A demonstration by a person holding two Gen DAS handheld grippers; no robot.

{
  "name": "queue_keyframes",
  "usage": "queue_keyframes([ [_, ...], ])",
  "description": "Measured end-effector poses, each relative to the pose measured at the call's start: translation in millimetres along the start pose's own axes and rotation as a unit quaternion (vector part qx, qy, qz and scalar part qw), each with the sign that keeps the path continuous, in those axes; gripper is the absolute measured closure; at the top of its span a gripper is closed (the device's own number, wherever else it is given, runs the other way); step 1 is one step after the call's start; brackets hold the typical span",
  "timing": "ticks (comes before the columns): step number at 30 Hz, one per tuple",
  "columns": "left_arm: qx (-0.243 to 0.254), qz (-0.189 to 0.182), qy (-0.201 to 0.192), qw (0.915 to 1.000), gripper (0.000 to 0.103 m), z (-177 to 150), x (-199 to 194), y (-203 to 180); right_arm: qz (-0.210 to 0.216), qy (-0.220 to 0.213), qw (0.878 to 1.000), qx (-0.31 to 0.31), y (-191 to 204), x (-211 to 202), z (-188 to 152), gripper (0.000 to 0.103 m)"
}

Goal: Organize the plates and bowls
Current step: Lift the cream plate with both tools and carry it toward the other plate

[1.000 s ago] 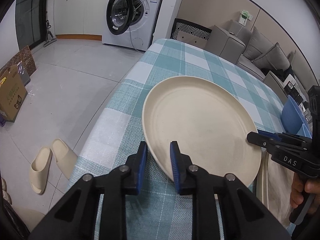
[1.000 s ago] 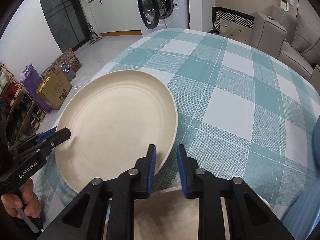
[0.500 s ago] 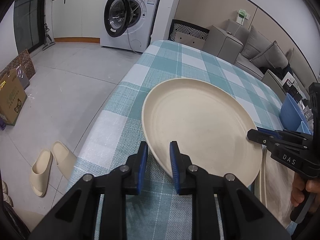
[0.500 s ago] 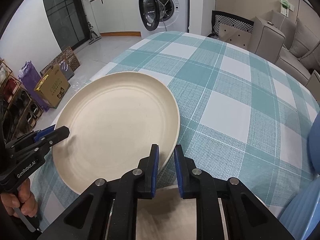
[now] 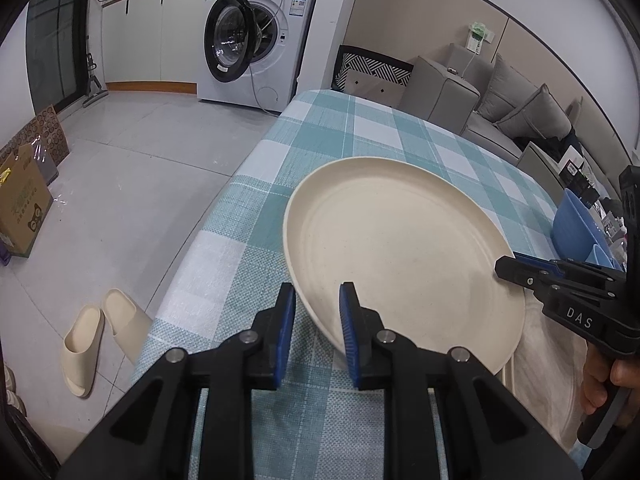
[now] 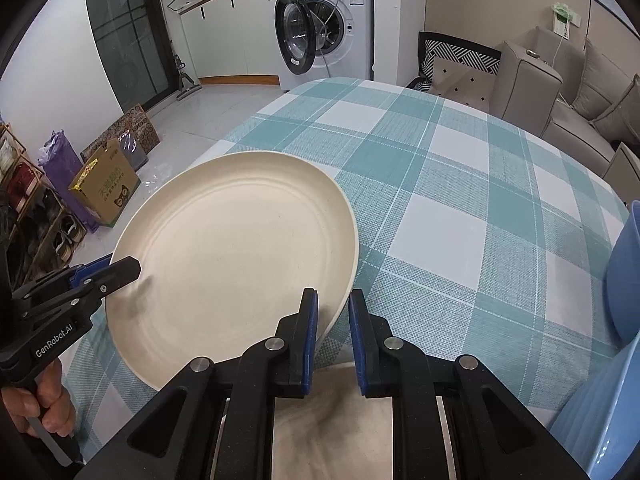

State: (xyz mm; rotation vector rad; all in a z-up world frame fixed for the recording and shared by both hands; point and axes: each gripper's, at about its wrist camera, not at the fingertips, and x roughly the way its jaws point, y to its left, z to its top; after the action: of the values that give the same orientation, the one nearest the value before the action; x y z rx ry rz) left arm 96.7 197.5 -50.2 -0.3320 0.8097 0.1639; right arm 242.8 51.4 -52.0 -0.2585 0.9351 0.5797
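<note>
A large cream plate (image 5: pixel 400 248) is held tilted above the checked tablecloth (image 5: pixel 320 148). My left gripper (image 5: pixel 318 300) is shut on its near-left rim. My right gripper (image 6: pixel 333 308) is shut on its opposite rim; the plate also shows in the right wrist view (image 6: pixel 236 264). Each gripper shows in the other's view, the right one (image 5: pixel 516 266) at the plate's right edge and the left one (image 6: pixel 120 270) at its left edge. Another cream plate (image 6: pixel 348 440) lies on the table under my right gripper. Blue bowls (image 5: pixel 572 228) stand at the right; one also shows in the right wrist view (image 6: pixel 628 276).
The table edge drops to a tiled floor on the left, with slippers (image 5: pixel 100 336) and a cardboard box (image 5: pixel 22 208). A washing machine (image 5: pixel 256 36) with its door open stands at the back. A grey sofa (image 5: pixel 516 120) runs along the table's far right.
Both grippers have lifted the cream plate a little higher off the table. The right jaws closed further onto its rim.
</note>
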Motion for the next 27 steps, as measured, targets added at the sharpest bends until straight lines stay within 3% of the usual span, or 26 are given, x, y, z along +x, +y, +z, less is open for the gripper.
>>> queue_keyframes([
  [27, 0.037, -0.007, -0.022, 0.999, 0.082, 1, -26, -33, -0.005, -0.039, 0.999, 0.015, -16, -51, -11, 0.087],
])
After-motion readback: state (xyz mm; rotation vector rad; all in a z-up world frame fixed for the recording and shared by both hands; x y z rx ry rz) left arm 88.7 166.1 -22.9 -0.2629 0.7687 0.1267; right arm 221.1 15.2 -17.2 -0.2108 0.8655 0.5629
